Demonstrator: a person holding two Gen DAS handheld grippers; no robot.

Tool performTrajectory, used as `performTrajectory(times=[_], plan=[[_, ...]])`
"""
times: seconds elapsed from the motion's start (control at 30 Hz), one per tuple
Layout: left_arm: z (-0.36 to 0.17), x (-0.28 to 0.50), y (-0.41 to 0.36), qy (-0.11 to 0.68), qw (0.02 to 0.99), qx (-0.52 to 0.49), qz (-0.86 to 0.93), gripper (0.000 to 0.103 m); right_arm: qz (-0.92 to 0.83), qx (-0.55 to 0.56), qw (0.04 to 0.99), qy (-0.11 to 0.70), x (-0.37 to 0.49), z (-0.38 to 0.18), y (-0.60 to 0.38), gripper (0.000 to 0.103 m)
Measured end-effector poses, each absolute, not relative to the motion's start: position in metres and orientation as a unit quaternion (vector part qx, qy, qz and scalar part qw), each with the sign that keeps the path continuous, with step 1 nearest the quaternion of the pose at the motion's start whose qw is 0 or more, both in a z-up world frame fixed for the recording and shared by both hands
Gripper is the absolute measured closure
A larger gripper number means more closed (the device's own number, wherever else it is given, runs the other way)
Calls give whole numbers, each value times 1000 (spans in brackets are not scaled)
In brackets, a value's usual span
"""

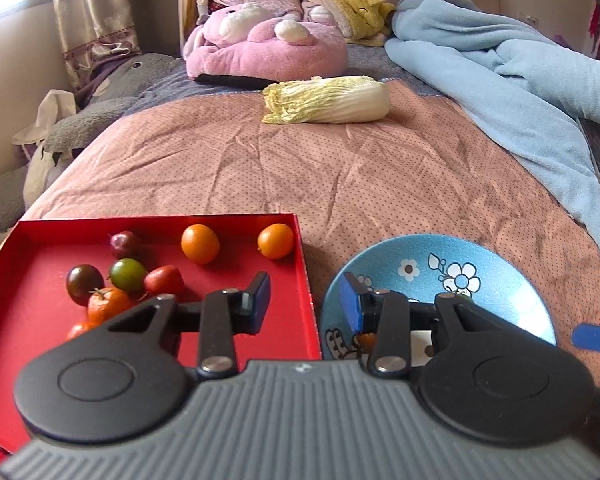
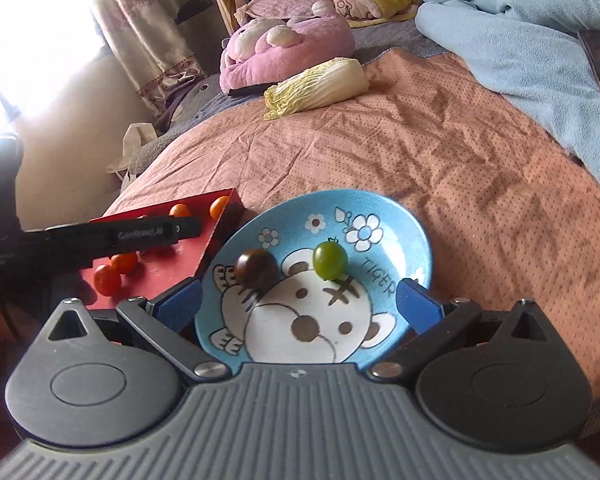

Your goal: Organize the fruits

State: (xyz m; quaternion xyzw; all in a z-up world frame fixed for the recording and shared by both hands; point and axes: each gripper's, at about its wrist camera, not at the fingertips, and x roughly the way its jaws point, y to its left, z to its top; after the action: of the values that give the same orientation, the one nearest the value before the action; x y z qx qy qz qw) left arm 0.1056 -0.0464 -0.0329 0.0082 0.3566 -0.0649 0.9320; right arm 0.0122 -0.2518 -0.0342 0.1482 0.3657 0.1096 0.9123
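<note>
Glossy round tomatoes in matte red box; glazed blue plate beside; left tool and right tool both spread wide, gripping nothing.

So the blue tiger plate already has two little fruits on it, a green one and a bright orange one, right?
Not quite. On the blue tiger plate the green fruit sits beside a dark brownish one, not an orange one, as the right wrist view shows.

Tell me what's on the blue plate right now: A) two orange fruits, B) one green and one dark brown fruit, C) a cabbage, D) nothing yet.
B: the right wrist view shows a green fruit and a dark brown fruit lying apart on the blue plate, neither one gripped.
</note>
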Motion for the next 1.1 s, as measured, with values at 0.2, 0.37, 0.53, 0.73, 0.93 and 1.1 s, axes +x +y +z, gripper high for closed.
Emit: performTrajectory(times=[0.2, 0.37, 0.53, 0.73, 0.93, 1.1], plan=[[-26, 99, -34, 349, 936, -3, -46, 62, 160, 125, 896, 394, -26, -40, -211, 0], [-23, 91, -25, 344, 938, -1, -40, 62, 197, 153, 871, 423, -42, -42, -206, 0], [-22, 84, -5, 344, 939, -11, -21, 62, 249, 186, 866, 391, -55, -31, -202, 0], [-20, 72, 26, 346, 938, -24, 11, 62, 324, 169, 847, 385, -57, -20, -176, 0], [-20, 61, 60, 352, 934, -42, 41, 62, 333, 12, 883, 331, -47, 1, -139, 0], [-26, 55, 82, 364, 928, -50, 58, 62, 311, -74, 907, 274, -10, 8, -124, 0]])
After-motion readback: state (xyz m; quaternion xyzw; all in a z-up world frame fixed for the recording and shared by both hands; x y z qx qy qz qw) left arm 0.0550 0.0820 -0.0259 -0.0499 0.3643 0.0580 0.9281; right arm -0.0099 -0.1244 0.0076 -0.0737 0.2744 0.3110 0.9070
